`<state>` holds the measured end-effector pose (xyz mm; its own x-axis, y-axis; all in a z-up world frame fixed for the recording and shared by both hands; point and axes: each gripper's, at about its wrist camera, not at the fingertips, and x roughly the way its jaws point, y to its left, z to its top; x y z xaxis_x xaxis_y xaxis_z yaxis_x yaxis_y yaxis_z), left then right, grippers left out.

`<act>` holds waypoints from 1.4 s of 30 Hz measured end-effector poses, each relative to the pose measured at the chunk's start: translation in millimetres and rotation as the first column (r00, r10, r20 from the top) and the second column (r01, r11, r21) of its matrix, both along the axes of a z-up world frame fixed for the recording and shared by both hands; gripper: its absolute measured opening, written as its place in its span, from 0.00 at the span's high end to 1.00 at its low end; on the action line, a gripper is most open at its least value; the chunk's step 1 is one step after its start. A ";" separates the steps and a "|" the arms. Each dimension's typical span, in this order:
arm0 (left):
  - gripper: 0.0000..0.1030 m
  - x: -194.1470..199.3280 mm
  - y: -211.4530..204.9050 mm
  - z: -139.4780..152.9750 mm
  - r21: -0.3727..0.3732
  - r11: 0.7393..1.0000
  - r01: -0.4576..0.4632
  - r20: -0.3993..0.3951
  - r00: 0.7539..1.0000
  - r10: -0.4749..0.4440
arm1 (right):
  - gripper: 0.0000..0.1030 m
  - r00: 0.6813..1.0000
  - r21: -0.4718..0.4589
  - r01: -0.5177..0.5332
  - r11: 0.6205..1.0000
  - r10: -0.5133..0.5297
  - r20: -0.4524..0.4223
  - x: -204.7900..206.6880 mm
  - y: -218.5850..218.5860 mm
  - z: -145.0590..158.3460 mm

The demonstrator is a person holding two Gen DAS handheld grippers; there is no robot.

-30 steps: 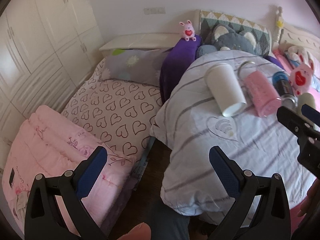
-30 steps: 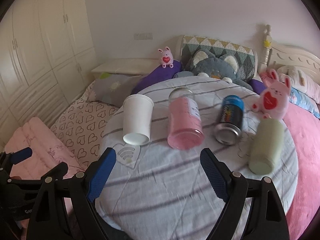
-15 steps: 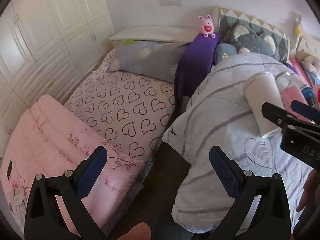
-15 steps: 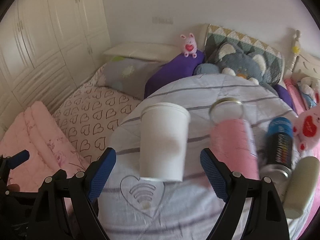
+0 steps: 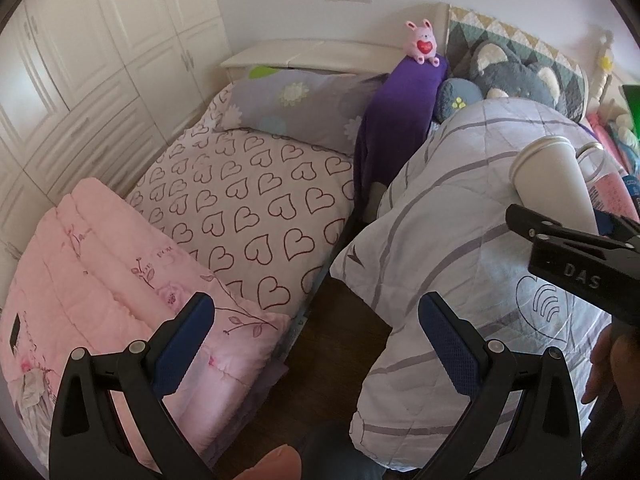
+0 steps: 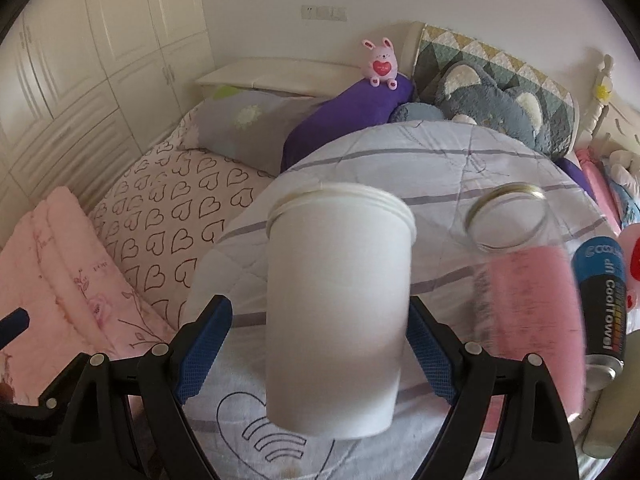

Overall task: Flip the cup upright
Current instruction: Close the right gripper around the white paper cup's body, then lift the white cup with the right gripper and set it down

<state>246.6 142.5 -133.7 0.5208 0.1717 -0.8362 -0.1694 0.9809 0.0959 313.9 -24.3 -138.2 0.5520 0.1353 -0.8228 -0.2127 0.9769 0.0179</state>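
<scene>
A white paper cup (image 6: 338, 304) lies on its side on the striped grey quilt (image 6: 440, 160), rim pointing away from me. My right gripper (image 6: 320, 340) is open, and the cup lies between its blue-padded fingers; the right pad looks at the cup wall, the left one stands apart. The cup also shows in the left wrist view (image 5: 554, 180), with the right gripper's black finger (image 5: 572, 240) beside it. My left gripper (image 5: 312, 336) is open and empty, over the dark floor gap left of the quilt.
Beside the cup lie a pink-filled glass jar (image 6: 528, 280), a blue can (image 6: 600, 300) and a pale green bottle (image 6: 608, 420). Left lie a heart-print mattress (image 5: 248, 208) and pink folded blanket (image 5: 100, 280). Plush toys and pillows line the headboard.
My right gripper has moved forward and left until the white cup lies between its open fingers. The left gripper has swung left, away from the quilt.
</scene>
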 end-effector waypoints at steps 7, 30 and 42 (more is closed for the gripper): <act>0.00 -4.6 -2.9 1.5 0.002 1.000 0.004 -0.002 1.000 -0.004 | 0.40 1.000 0.002 0.007 1.000 -0.007 -0.004 2.8 -5.1 -5.2; 0.00 -103.8 -80.2 66.8 0.040 0.988 0.151 0.099 0.983 -0.154 | 0.40 0.991 0.138 0.104 0.985 -0.114 0.065 -140.5 -89.8 54.3; 0.00 -151.0 -158.4 63.8 0.038 0.952 0.304 0.074 0.949 -0.306 | 0.40 0.961 0.148 0.267 0.952 -0.275 0.037 -202.9 -164.3 42.7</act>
<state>95.6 -16.0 -69.9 0.6151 0.0151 -0.7883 0.1295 0.9843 0.1199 111.0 -188.5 -95.4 0.6291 0.0854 -0.7726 0.0551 0.9865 0.1540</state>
